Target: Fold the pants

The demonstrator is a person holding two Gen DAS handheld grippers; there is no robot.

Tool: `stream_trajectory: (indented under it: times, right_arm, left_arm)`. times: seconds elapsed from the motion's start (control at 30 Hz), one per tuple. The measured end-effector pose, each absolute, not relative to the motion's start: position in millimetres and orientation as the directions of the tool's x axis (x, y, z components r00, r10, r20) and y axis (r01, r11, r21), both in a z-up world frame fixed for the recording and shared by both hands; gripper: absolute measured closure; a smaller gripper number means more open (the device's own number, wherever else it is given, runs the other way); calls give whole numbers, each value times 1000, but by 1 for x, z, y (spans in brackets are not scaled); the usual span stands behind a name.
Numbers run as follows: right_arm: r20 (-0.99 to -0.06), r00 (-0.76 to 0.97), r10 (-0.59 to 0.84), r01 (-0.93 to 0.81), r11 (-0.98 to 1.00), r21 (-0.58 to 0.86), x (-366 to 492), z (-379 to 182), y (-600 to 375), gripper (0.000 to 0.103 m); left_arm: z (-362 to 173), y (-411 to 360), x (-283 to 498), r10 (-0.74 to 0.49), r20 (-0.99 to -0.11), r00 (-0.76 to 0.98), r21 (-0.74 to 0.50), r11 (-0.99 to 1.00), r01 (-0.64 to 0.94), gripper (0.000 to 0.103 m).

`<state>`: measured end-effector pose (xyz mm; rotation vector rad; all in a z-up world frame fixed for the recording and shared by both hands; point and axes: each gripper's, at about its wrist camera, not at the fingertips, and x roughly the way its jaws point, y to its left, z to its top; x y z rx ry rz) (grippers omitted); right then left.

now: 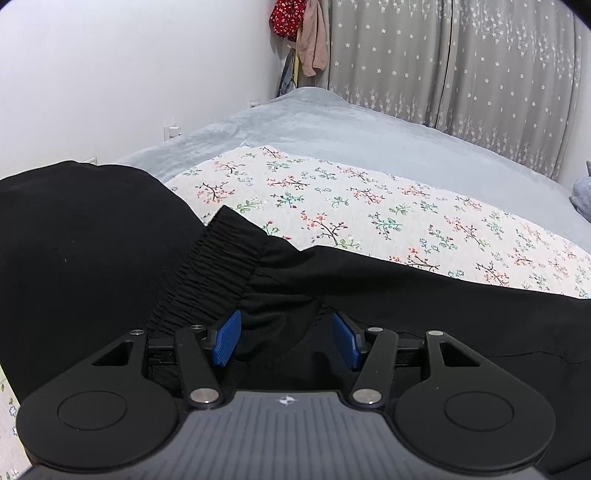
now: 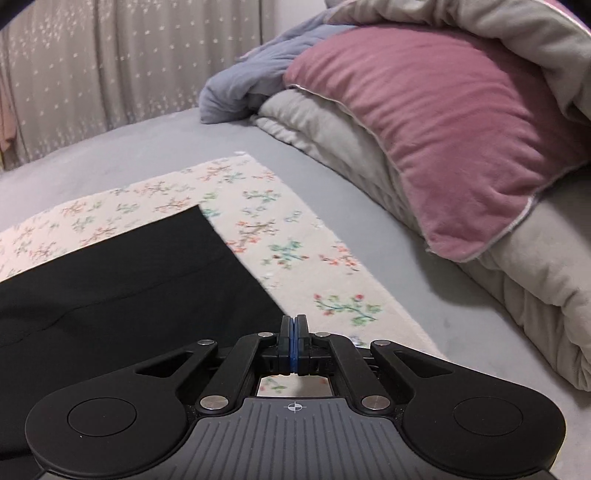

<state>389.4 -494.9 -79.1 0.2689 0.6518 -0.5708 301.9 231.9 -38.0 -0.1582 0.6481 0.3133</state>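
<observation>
Left wrist view: black pants [image 1: 110, 258] lie bunched on the bed [image 1: 332, 125].
Left tool [image 1: 286, 338] spread wide, right tool [image 2: 294, 345] clenched on nothing; folding looks barely begun.

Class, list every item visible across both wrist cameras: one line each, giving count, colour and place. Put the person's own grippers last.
pants: one, black, spread on the floral cloth
floral cloth: one, cream with sprigs, on the bed
bed sheet: one, grey-blue, under the cloth
pillow: one, pink, on the folded duvet
duvet: one, beige, right of the bed
curtains: grey, white flowers, behind the bed
hanging clothes: red and pink, in the corner
left gripper: open, over the waistband
right gripper: shut, at the pants' edge
</observation>
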Motion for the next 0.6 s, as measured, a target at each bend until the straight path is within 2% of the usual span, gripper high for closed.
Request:
stream_trajectory:
  times: [0.13, 0.17, 0.23, 0.27, 0.3, 0.33, 0.37, 0.5, 0.6]
  right_arm:
    - [-685, 647, -335, 581, 798, 158, 387, -94, -508, 103]
    - [-681, 666, -305, 575, 791, 208, 385, -94, -510, 99]
    - [-665, 704, -249, 557, 775, 300, 384, -93, -514, 88]
    - [-655, 715, -244, 552, 772, 316, 385, -91, -513, 68]
    - [-643, 726, -244, 544, 776, 319, 386, -89, -512, 36]
    - [-630, 737, -245, 529, 790, 311, 389, -87, -510, 22]
    - [-623, 741, -250, 515, 807, 289, 393, -86, -509, 16]
    - [-641, 720, -267, 499, 841, 210, 417, -94, -507, 19]
    - [-647, 701, -300, 487, 864, 127, 434, -97, -502, 24]
  left_arm:
    - [-43, 238, 306, 222, -632, 742, -57, 942, -331, 28]
    - [-43, 240, 307, 213, -635, 742, -66, 943, -327, 27]
    - [-40, 241, 307, 215, -632, 745, -61, 944, -324, 18]
    - [-36, 242, 307, 228, -620, 751, -50, 943, -328, 15]
    - [-32, 244, 307, 242, -607, 757, -44, 941, -335, 8]
    - [-30, 246, 306, 253, -594, 764, -44, 938, -345, 5]
    - [-27, 250, 306, 261, -584, 768, -51, 933, -356, 2]
    - [-32, 271, 317, 272, -597, 755, -96, 910, -404, 2]
    - [-34, 276, 329, 297, -588, 752, -54, 914, -403, 2]
